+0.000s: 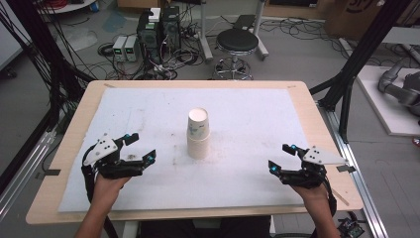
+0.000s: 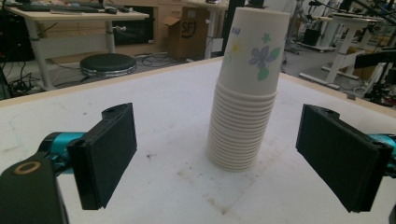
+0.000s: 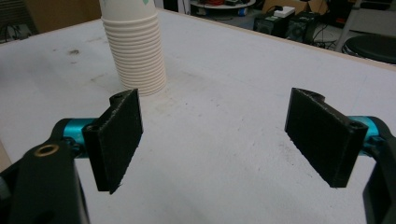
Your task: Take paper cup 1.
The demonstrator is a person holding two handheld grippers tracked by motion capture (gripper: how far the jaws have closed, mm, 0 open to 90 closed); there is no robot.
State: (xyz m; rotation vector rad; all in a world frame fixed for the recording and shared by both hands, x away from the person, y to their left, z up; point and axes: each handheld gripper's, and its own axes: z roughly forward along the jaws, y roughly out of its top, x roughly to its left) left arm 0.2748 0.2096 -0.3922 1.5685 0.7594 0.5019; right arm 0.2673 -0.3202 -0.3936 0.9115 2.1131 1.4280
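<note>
A stack of several white paper cups (image 1: 198,134) stands upside down at the middle of the white mat (image 1: 148,109); the top cup carries a flower print (image 2: 259,58). My left gripper (image 1: 140,148) rests at the mat's front left, open, its jaws facing the stack (image 2: 243,116) with a gap in between and nothing held. My right gripper (image 1: 282,157) sits at the front right, also open and empty. In the right gripper view the stack (image 3: 135,51) is ahead and to the left, well beyond the jaws.
The mat covers a wooden table (image 1: 74,129). Behind the table stand a black stool (image 1: 236,42) and computer boxes with cables (image 1: 158,34) on the floor. A black frame post (image 1: 356,54) rises at the right.
</note>
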